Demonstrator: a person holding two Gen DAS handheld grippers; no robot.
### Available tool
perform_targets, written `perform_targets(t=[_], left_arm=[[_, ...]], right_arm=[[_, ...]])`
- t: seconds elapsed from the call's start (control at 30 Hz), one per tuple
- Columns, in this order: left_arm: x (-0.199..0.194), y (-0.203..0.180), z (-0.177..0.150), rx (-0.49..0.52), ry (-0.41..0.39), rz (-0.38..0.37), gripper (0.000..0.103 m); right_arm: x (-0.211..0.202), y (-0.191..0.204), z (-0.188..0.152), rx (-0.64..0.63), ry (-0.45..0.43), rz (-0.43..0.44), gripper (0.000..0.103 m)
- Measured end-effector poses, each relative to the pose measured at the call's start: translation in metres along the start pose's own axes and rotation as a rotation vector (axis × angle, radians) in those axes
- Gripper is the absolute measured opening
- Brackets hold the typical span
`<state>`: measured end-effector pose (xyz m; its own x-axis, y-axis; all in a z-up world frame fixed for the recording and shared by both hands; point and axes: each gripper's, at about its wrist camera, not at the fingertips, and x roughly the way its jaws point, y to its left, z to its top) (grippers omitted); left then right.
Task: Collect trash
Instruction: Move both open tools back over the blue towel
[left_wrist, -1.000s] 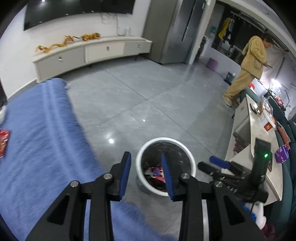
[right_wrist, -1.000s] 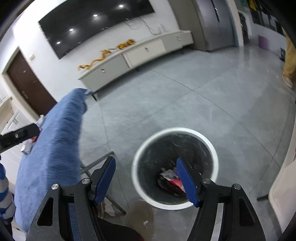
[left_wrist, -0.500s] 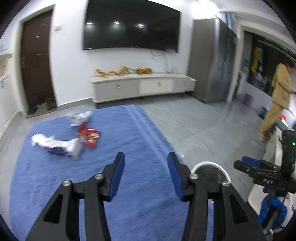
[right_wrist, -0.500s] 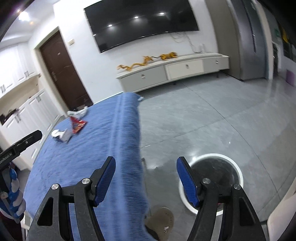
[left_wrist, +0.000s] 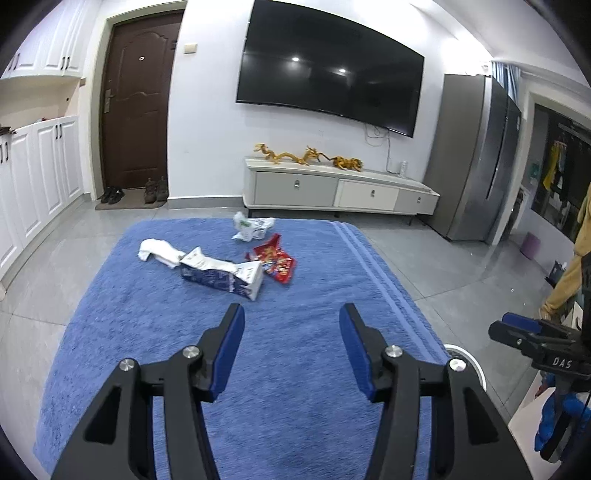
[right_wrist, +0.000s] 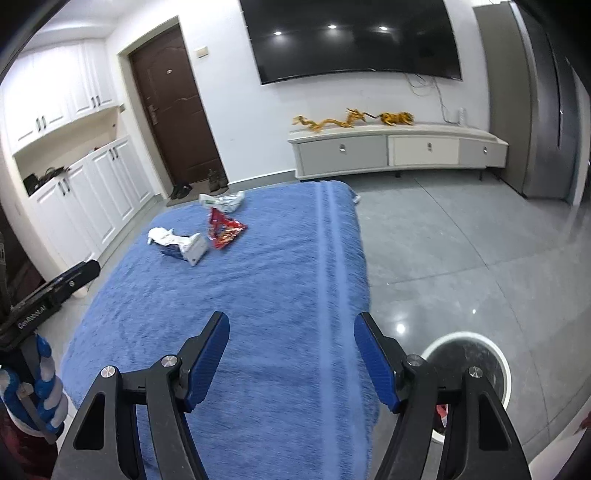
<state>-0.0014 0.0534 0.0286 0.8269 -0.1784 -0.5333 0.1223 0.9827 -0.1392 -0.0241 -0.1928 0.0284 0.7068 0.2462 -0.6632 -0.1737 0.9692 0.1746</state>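
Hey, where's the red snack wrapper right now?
The red snack wrapper lies on the far half of the blue towel, just right of the flattened carton, in front of the crumpled white bag.

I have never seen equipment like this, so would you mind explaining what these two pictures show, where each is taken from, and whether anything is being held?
There is no robot here: a person carries a hand-held pair of tongs in each hand, and each has a wide-angle camera looking along its two blue-padded fingers. One picture is from the left tongs, the other from the right tongs. Both stand open over a blue towel-covered surface and hold nothing; the left ones have just been opening.

Further along the surface lies the trash: a blue and white carton, a white crumpled paper, a red snack wrapper and a white plastic bag. On the floor to the right stands a white-rimmed bin, where the trash presumably goes.
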Motion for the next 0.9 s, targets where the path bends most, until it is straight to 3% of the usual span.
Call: perform_targets(t=[0.3, 0.43, 0.9], left_arm=[[-0.002, 0.032, -0.008, -0.050, 0.012, 0.042, 0.053], [0.006, 0.046, -0.009, -0.070, 0.026, 0.067, 0.061], [0.070, 0.082, -0.006, -0.107, 0.129, 0.143, 0.062]], right_arm=[[0.020, 0.034, 0.010, -0.061, 0.023, 0.023, 0.069], [0.035, 0.042, 0.014, -0.076, 0.041, 0.040, 0.069], [0.096, 0.059, 0.033, -0.132, 0.100, 0.108, 0.069]])
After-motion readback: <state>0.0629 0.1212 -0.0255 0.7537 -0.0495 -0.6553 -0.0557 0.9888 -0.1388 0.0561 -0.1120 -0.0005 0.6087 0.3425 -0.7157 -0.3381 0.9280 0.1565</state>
